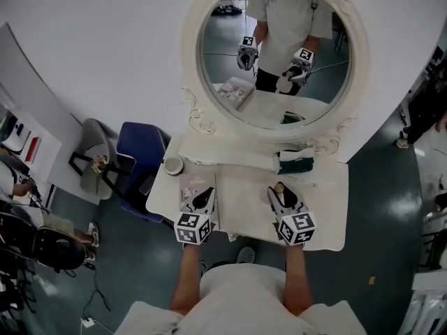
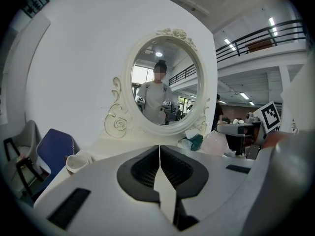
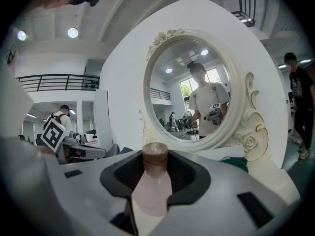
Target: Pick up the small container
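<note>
You have no word, brand or number here that can be read. The cube [image 1: 193,228] on your left claw [image 1: 207,192] and the cube [image 1: 297,229] on your right claw [image 1: 278,187] bear only black-and-white square patterns (codes, not letters). The booklet [image 1: 190,181] lying on the table [image 1: 244,187] under your left claw has print on its cover, but it is too small to make out.
</note>
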